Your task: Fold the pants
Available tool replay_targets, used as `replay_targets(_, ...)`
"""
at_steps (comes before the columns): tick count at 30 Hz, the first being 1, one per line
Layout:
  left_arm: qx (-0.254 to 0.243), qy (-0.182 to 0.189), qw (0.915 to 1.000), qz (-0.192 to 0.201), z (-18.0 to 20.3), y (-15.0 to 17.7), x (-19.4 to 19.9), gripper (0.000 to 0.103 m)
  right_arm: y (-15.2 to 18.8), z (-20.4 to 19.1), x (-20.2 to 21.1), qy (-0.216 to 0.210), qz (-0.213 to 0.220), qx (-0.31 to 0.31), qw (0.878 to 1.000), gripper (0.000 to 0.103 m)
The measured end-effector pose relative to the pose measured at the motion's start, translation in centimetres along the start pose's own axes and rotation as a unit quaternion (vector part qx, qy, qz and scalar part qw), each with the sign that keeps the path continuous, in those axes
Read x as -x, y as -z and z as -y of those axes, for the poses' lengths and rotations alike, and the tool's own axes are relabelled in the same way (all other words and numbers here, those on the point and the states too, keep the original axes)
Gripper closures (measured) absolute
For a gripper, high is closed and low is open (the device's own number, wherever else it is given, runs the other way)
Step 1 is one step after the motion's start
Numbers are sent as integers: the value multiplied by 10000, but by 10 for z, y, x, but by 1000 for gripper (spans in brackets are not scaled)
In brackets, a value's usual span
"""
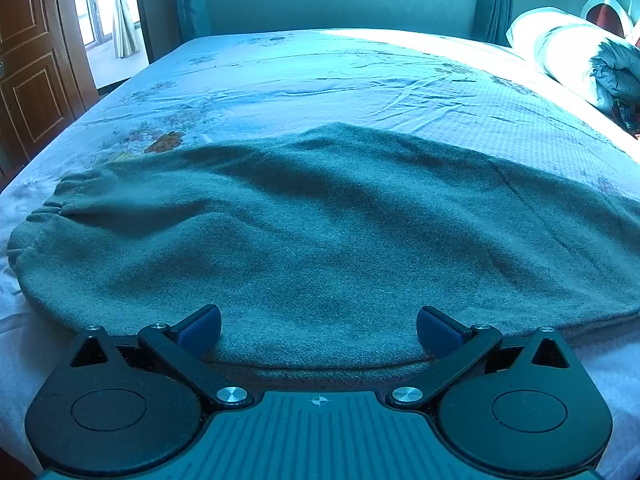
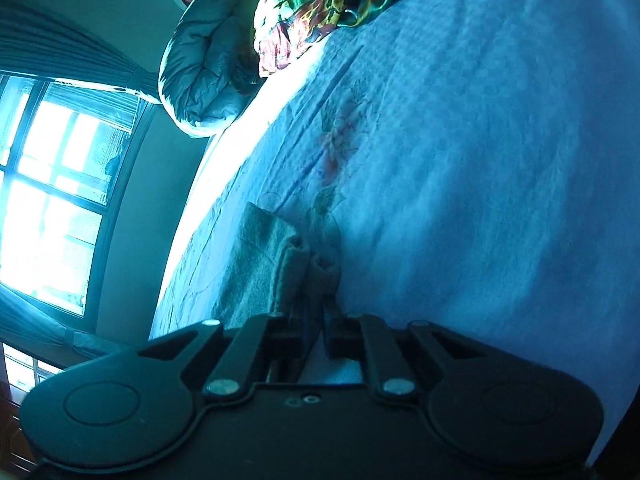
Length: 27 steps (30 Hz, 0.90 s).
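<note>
Grey-green fleece pants (image 1: 320,240) lie spread flat across the bed, their gathered elastic end (image 1: 52,208) at the left. My left gripper (image 1: 319,320) hovers over the pants' near folded edge, jaws wide open, with nothing pinched between its blue pads (image 1: 202,326). In the right wrist view, which is rolled sideways, my right gripper (image 2: 320,304) is shut on a bunched edge of the pants (image 2: 264,264), and the cloth stands up in folds just past the fingertips.
The bed sheet (image 1: 320,80) is pale with a flower print and some creases. A rolled duvet (image 1: 572,60) and a colourful cloth (image 2: 320,8) lie at the bed's right side. A padded headboard (image 1: 340,0), a wooden door (image 1: 28,80) and a bright window (image 2: 52,200) surround the bed.
</note>
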<state>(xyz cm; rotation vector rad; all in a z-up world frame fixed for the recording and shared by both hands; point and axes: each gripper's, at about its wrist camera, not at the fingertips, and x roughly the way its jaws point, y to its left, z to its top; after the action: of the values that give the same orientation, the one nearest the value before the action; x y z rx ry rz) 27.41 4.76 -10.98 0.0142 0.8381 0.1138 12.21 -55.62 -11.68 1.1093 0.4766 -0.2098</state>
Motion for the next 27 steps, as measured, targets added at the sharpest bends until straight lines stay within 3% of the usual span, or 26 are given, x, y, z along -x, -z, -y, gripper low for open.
replay_targets(3, -4, -20, 10000, -6, -1, 0, -1, 0, -1, -13, 10, -15, 213, 338, 9992, 103)
replay_targets(4, -15, -28, 10000, -14, -1, -1, -2, 0, -3, -16, 20, 56, 492, 429, 9979, 103)
replay_targets(5, -30, -35, 10000, -18, -1, 0, -3, 0, -7, -16, 29, 143, 776, 573, 9952, 103)
replay_targets(6, -49, -53, 10000, -22, 0, 0, -4, 0, -12, -11, 32, 492, 937, 646, 9923, 103)
replay_targets(7, -67, -72, 9999, -44, 0, 0, -5, 0, -20, 6, 29, 697, 828, 343, 9935, 103)
replay_targets(9, -83, -75, 9999, -59, 1, 1, -7, 0, -29, 28, 28, 456, 480, -25, 9978, 103)
replay_targets(11, -86, -88, 9999, -44, 3, 2, -7, 0, -25, 27, 37, 70, 306, 9, 9995, 103)
replay_targets(15, -26, -45, 10000, -73, 8, 1, -11, 0, -8, 12, 23, -7, -295, 87, 9995, 103)
replay_targets(20, -75, 13, 9999, -77, 12, 1, -8, 0, 1, 5, 6, -193, -345, -130, 9991, 98)
replay_targets(27, -26, -40, 10000, -69, 6, 2, -9, 0, 0, -9, -13, 24, -440, 4, 9990, 96)
